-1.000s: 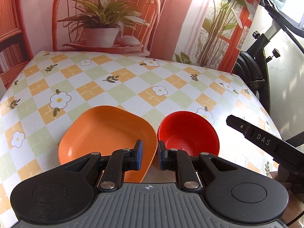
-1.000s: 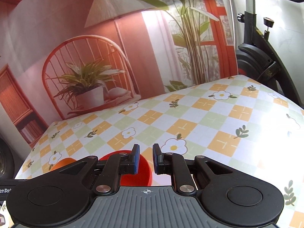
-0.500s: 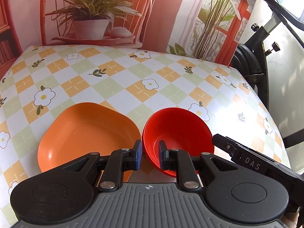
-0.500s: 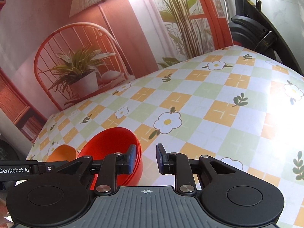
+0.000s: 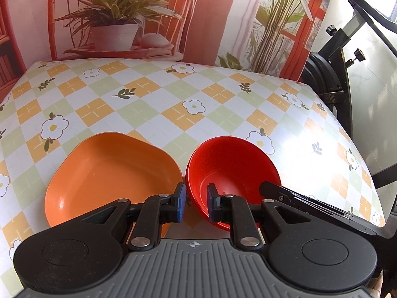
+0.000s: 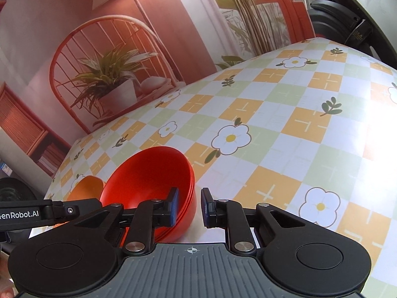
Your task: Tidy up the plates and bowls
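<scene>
Light, stiff, slick bowls [image 6: 148,173], nested beside plate [image 5: 109,173]. Best pinched at rim. Both grippers' [image 5: 193,204] [image 6: 189,207] fingers parted, empty.

The bench [image 5: 148,104] is viewed low and close from its near edge by both wrist cameras. The red bowls [image 5: 233,171] [image 6: 151,173] are shared, seen from left and right.

From my feed the orange plate [image 5: 109,173] and red bowl [image 5: 230,164] look like smooth plastic with a soft sheen. The tablecloth [image 5: 153,109] reads as slick, glossy vinyl, glaring at far right. My left gripper [image 5: 194,203] is matt black plastic with metal pivot pins.
</scene>
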The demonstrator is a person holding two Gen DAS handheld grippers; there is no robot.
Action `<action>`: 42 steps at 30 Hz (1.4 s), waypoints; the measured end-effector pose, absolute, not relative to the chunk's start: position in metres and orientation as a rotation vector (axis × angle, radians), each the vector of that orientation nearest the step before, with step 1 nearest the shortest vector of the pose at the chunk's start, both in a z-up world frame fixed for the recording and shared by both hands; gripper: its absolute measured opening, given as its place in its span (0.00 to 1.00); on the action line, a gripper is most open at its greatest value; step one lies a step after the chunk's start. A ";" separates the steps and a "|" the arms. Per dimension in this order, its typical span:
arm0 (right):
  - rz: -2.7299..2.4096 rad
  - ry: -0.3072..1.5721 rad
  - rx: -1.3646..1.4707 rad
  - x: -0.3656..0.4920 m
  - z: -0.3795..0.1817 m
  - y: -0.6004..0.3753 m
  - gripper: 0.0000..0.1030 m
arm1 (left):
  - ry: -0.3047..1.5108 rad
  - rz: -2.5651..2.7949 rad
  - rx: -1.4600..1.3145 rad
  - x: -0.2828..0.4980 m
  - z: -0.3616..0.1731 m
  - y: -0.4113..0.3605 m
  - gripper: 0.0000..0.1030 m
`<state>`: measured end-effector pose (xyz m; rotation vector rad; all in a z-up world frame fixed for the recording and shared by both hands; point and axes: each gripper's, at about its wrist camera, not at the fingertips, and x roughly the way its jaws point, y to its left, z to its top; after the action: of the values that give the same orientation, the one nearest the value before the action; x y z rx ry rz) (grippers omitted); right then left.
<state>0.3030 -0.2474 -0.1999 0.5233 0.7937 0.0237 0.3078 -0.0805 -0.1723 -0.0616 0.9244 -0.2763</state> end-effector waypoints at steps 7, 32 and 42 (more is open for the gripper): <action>0.016 0.804 0.546 0.304 -0.204 -0.252 0.09 | 0.931 -0.288 -0.070 0.309 -0.177 -0.083 0.19; -0.011 0.791 0.550 0.302 -0.201 -0.254 0.07 | 0.937 -0.312 -0.071 0.307 -0.189 -0.093 0.19; -0.007 0.738 0.491 0.297 -0.170 -0.239 0.07 | 0.884 -0.332 -0.105 0.293 -0.172 -0.077 0.19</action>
<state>0.2972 -0.2391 -0.1697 0.4912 0.7382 -0.0067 0.2933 -0.0769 -0.1723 -0.1053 0.8845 -0.3321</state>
